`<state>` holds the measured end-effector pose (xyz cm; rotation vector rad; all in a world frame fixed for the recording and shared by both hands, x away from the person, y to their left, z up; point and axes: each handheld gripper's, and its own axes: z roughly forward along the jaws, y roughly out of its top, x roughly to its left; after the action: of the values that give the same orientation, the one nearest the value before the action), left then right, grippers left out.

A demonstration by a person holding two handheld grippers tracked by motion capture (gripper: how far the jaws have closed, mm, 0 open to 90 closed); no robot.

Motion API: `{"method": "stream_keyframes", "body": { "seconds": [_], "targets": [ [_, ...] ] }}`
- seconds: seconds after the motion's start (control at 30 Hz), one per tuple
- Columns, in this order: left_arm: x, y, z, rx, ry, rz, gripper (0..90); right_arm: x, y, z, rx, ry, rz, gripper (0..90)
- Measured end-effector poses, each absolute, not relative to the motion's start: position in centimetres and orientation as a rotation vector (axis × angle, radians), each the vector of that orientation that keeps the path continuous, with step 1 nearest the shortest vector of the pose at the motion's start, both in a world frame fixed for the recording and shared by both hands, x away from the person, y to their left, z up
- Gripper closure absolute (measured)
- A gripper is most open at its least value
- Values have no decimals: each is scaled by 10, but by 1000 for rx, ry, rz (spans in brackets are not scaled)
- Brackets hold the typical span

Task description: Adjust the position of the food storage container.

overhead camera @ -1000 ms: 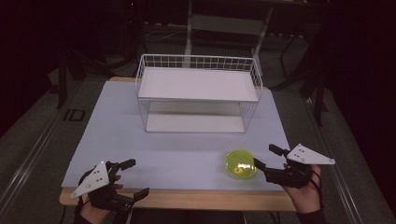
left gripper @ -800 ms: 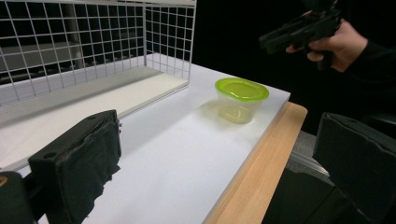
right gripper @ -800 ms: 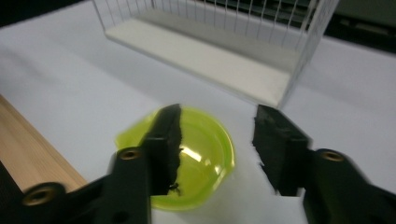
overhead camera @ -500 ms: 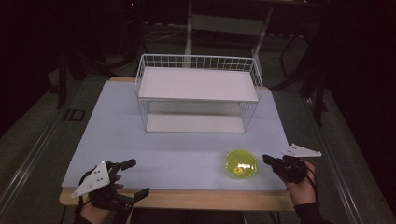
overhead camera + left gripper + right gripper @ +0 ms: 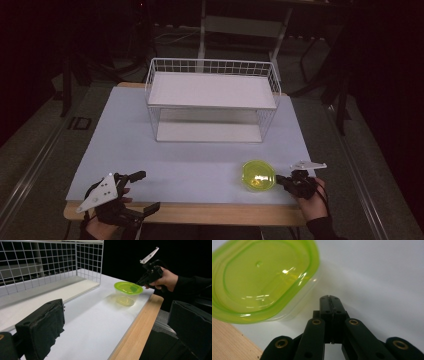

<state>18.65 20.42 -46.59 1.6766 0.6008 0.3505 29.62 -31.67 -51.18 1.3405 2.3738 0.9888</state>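
A clear plastic container with a lime-green lid (image 5: 258,176) (image 5: 128,288) (image 5: 259,280) rests on the white table top near the front right. My right gripper (image 5: 279,179) (image 5: 140,282) (image 5: 329,298) sits just right of it, jaws pressed together with nothing between them, tips close to the container's side. My left gripper (image 5: 145,190) hovers at the front left corner, jaws wide apart and empty; its black pads (image 5: 42,327) frame the left gripper view.
A white wire basket shelf (image 5: 212,102) (image 5: 50,267) stands at the back middle of the white table (image 5: 190,160). A wooden edge strip (image 5: 200,212) runs along the front. Dark floor and furniture legs surround the table.
My right gripper closed its jaws and turned in toward the container's right side. The left gripper stayed put.
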Motion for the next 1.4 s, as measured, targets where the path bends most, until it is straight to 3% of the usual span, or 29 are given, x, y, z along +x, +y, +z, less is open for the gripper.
{"method": "stream_keyframes", "body": {
  "seconds": [0.43, 1.4],
  "targets": [
    [187, 203, -466, 1682, 599, 349, 19, 304, -286, -521, 1326, 2497, 961, 900],
    [185, 202, -466, 1697, 589, 344, 19, 319, -171, -520, 1116, 2664, 985, 900]
  ]
}}
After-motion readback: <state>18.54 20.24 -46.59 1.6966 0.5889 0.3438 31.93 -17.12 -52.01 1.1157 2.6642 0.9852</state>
